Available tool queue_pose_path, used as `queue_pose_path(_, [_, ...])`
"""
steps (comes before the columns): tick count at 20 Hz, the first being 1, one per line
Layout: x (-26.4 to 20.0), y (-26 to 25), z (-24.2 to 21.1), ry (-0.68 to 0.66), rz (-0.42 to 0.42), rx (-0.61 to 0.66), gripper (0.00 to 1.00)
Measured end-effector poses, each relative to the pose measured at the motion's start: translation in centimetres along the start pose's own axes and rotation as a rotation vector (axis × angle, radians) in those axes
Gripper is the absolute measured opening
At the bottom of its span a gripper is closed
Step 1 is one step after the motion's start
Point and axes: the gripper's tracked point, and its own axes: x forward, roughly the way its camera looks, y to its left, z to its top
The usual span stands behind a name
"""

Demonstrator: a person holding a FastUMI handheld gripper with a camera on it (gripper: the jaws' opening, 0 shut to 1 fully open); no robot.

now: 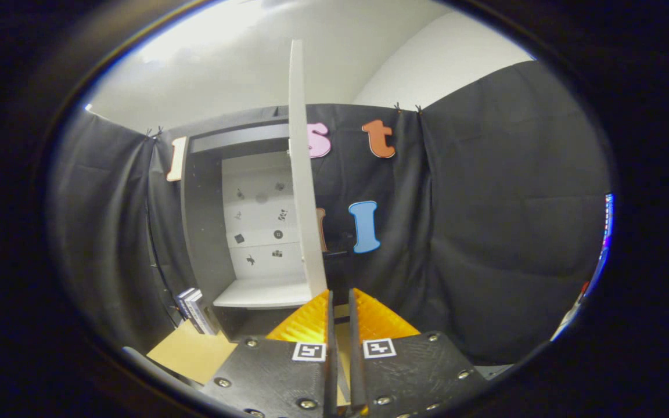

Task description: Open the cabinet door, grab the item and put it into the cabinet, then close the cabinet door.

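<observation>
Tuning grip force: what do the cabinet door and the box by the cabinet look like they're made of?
Cabinet door: likely painted or laminated board; matte pale face, thin flat edge, no grain. Box: probably printed cardboard, with crisp corners and slight sheen. Gripper: fingers nearly closed at the door's lower edge; actual contact unclear.

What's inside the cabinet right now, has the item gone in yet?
The cabinet stands open, its door edge-on just ahead of the nearly closed gripper. Inside: a bare pale shelf and a back panel with small dark marks. The door hides the right part.
</observation>
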Motion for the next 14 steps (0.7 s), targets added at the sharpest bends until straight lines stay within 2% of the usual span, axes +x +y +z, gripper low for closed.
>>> queue_pose_path(2, [-0.8, 1.3, -0.2, -0.002, -0.003, 0.0, 0.09])
queue_pose_path(3, [-1.0, 2.8, -0.5, 0.003, 0.029, 0.004, 0.09])
queue_pose_path(5, [-1.6, 5.3, -1.4, 0.007, 0.043, -0.016, 0.23])
queue_pose_path(11, [-0.5, 13.0, -6.1, 0.053, 0.072, -0.036, 0.49])
queue_pose_path(14, [0.5, 16.7, -10.6, 0.109, 0.095, -0.057, 0.74])
